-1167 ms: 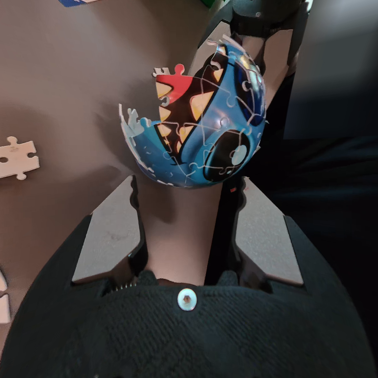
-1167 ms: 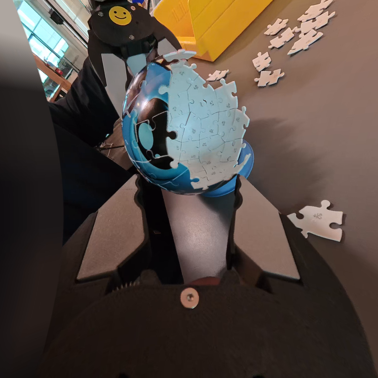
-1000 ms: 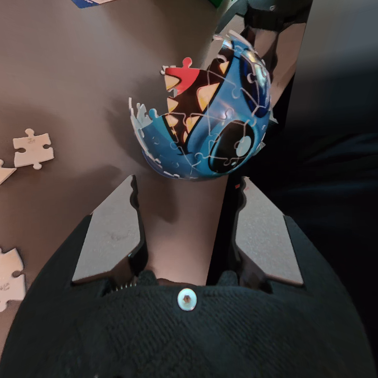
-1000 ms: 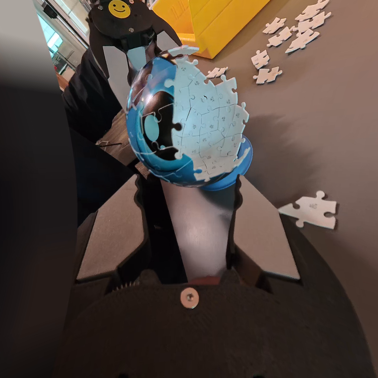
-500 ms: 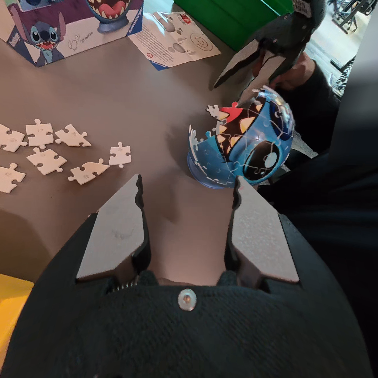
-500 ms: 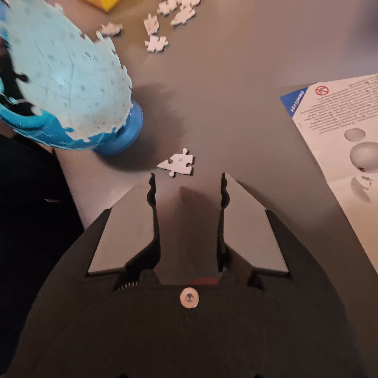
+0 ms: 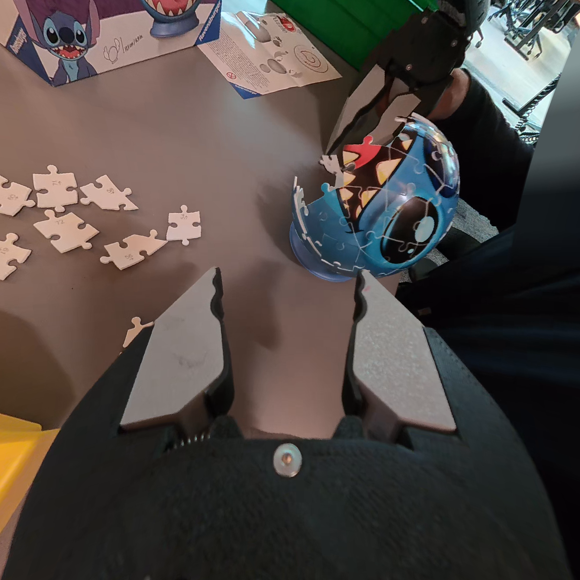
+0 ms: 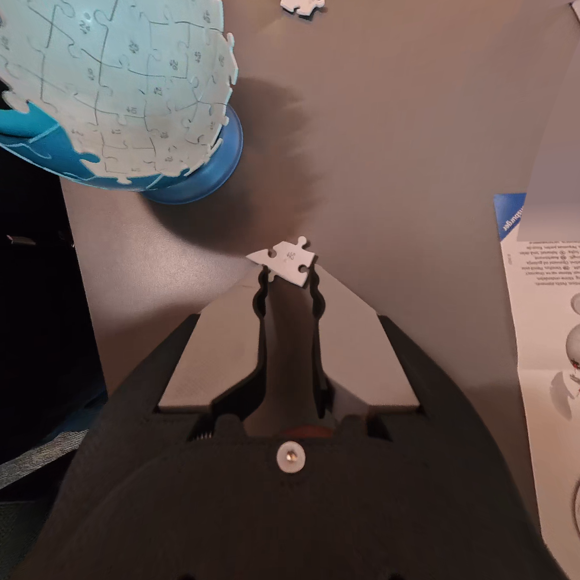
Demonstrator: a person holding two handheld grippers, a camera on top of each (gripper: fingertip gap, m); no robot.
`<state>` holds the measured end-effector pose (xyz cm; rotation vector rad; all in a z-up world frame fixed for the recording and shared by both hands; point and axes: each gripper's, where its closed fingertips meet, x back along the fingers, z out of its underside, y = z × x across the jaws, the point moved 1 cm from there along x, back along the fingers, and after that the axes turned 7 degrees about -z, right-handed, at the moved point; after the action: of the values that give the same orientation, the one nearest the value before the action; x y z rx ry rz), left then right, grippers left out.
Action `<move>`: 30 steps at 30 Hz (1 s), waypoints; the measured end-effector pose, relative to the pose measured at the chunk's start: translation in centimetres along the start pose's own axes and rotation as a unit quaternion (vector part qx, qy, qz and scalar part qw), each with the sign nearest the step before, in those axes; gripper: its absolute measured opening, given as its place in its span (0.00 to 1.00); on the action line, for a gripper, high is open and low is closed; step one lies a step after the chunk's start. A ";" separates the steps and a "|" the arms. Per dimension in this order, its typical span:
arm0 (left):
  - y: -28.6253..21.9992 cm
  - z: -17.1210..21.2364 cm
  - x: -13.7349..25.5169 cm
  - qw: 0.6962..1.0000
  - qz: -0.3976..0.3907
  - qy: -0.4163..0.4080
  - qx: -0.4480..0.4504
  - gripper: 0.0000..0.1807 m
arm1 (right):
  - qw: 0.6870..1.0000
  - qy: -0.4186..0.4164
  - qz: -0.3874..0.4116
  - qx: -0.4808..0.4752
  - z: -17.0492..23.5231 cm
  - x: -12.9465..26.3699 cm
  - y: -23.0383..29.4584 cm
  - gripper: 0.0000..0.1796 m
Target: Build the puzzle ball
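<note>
Right claw [image 8: 288, 272] half-closed, fingertips straddling loose piece [image 8: 287, 260] on table [image 8: 392, 141]; grip not certain. Left claw [image 7: 287, 276] released, empty. Half-built ball [image 7: 386, 207] sits on blue stand [image 8: 216, 166] beside.

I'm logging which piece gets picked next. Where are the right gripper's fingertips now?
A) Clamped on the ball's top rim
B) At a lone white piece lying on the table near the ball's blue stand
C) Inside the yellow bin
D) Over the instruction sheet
B: the right gripper has its fingertips either side of the lone white piece on the table, near the blue stand.
</note>
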<state>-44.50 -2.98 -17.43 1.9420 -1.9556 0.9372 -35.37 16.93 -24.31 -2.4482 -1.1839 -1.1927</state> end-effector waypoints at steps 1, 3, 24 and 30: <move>0.0 0.0 0.0 1.000 0.001 -0.001 0.000 0.46 | 1.000 0.002 0.000 0.008 0.0 0.0 0.0 0.12; -0.2 0.0 0.0 1.000 0.005 -0.002 -0.001 0.46 | 1.000 0.013 -0.001 0.024 0.3 0.2 0.0 0.10; -0.3 -6.4 0.2 0.996 -0.015 -0.040 -0.084 0.38 | 0.999 -0.047 0.018 -0.009 -1.4 2.9 -1.2 0.00; -0.1 -12.0 -2.3 0.992 -0.010 -0.040 -0.122 0.34 | 0.997 -0.064 0.034 0.012 -4.4 3.8 -2.5 0.00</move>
<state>-47.44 5.84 -9.47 1.8821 -1.9833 0.5917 -38.35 18.85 -19.05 -2.5584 -1.1301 -1.0117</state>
